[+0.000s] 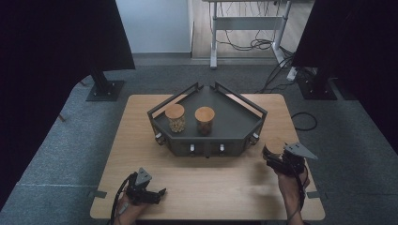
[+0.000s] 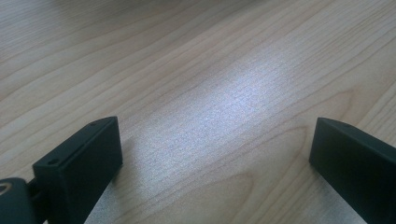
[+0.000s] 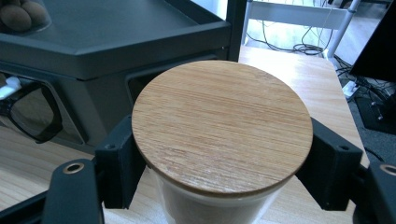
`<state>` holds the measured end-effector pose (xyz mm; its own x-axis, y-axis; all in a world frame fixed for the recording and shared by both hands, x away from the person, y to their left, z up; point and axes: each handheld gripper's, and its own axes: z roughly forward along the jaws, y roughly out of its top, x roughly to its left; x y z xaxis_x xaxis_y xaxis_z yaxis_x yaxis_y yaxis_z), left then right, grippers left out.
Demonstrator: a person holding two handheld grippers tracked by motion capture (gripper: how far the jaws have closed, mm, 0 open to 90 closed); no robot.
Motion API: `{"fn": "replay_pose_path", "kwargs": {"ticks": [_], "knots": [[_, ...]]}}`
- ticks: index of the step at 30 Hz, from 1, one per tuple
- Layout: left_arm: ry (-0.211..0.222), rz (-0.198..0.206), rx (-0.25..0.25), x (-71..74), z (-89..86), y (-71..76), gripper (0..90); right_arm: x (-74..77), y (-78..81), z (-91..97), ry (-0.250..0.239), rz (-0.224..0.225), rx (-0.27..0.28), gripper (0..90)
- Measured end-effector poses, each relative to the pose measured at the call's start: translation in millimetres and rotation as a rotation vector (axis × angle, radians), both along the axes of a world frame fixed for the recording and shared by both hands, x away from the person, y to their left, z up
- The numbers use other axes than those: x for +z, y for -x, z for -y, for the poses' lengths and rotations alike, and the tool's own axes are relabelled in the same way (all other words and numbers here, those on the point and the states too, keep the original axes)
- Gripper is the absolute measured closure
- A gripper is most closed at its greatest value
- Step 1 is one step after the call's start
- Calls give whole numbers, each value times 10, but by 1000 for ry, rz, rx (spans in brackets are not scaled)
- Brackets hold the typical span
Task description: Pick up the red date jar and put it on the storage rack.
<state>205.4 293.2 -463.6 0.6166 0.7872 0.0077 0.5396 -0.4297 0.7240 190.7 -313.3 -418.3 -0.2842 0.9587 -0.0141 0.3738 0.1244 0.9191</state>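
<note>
The right gripper [image 1: 274,157] is clamping a jar [image 3: 219,135] with a round wooden lid, its two black jaws pressing on the glass just under the lid's rim. It is holding the jar near the right front corner of the dark shelf tray [image 1: 234,124], just off the tray's edge and over the table [image 1: 211,187]. In the right gripper view the tray's raised top deck is sitting beyond the lid and somewhat higher than it.

Two more jars are already standing on the tray: one [image 1: 176,118] on the left of the deck and another [image 1: 204,120] just beside it, toward the middle.

The left gripper [image 1: 159,192] is resting well in front of the tray's left side, its jaws standing wide apart with nothing but bare wood between them.

The step in hand looks like carrying the third jar to join the others on the tray. The next move would probably be lifting it clear of the tray's rail, bringing it in over the free right part of the deck, and lowering it upright before loosening the grip. Keeping it apart from the middle jar will matter.
</note>
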Motion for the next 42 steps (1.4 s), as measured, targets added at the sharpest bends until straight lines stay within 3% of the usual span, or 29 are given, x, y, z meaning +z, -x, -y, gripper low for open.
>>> {"fn": "replay_pose_path", "kwargs": {"ticks": [42], "knots": [[1, 0, -2, -1, -2, -1, 23, 317, -83, -95, -2, 29, 61, 252]]}}
